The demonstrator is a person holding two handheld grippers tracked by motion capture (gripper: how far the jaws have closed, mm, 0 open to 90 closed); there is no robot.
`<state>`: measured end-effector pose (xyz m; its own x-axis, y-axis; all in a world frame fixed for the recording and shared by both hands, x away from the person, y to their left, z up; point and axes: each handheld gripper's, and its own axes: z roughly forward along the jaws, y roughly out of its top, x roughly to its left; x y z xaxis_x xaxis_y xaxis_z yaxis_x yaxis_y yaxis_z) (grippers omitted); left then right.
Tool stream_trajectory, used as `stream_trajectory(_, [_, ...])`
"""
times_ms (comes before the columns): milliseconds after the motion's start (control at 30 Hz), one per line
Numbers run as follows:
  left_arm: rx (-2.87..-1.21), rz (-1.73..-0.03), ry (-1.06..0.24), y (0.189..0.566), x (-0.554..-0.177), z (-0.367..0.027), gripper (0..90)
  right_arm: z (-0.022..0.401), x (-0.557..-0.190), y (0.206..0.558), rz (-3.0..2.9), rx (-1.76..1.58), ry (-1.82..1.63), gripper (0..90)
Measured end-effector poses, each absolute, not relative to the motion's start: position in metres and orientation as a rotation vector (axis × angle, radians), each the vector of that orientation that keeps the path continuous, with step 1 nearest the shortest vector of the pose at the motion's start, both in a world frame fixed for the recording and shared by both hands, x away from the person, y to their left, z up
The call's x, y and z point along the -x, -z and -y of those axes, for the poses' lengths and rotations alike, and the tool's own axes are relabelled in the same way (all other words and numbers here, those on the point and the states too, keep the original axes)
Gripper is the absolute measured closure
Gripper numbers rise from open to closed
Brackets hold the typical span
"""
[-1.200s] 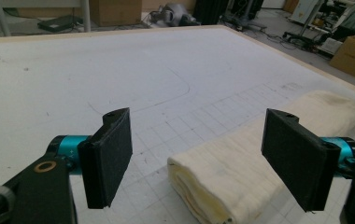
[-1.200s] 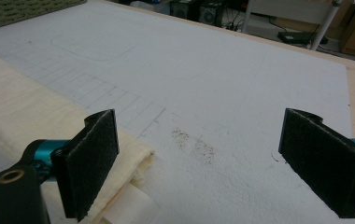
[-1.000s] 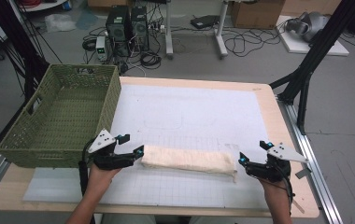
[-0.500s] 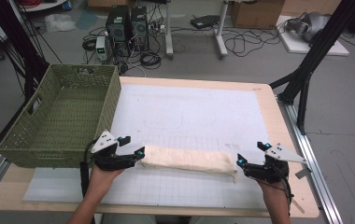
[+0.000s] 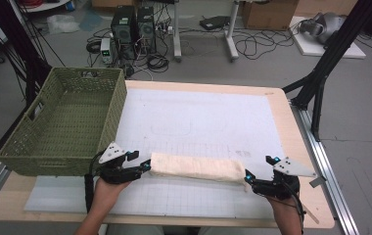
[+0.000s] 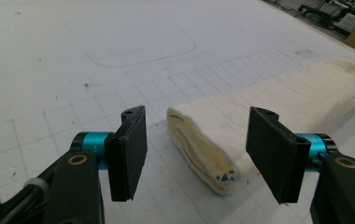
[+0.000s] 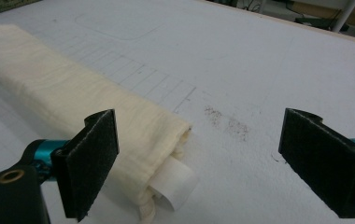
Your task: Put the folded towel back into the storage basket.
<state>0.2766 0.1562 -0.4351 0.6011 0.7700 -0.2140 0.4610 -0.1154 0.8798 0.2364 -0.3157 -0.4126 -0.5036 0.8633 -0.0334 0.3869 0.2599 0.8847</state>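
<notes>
surface: wooden tabletop [image 5: 291,122] under a white gridded mat [image 5: 198,122] | thing: folded cream cloth [image 5: 196,167] on the mat's near part, right of the green basket [image 5: 66,127] | left tongs [image 5: 144,166]: just been closing, cloth end between, not pressed | right tongs [image 5: 248,177]: wide, beside the cloth's other end | room: grey floor, cables, computers [image 5: 132,22] beyond the tabletop

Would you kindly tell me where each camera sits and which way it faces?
High view: above the person's side, facing forward and down on the table, basket and folded cloth; forearms, left gripper and right gripper show.
Left gripper view: rides on the left gripper, facing the cloth's end between its just-closing fingers, untouched.
Right gripper view: rides on the right gripper, open at the other end.
All share the cloth.
</notes>
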Motion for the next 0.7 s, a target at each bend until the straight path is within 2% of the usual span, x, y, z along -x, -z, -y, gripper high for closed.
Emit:
stream_trajectory(233, [-1.777, -1.049, -0.391, 0.4371, -0.2756, -0.154, 39.2, 0.3114, -0.2322, 0.4141, -2.022, -1.139, -1.174, 11.6])
stream_trajectory(700, [-1.768, -1.016, -0.354, 0.4406, -0.279, -0.1601, 42.3, 0.3104, -0.2386, 0.4187, -2.041, -1.164, -1.138, 13.6])
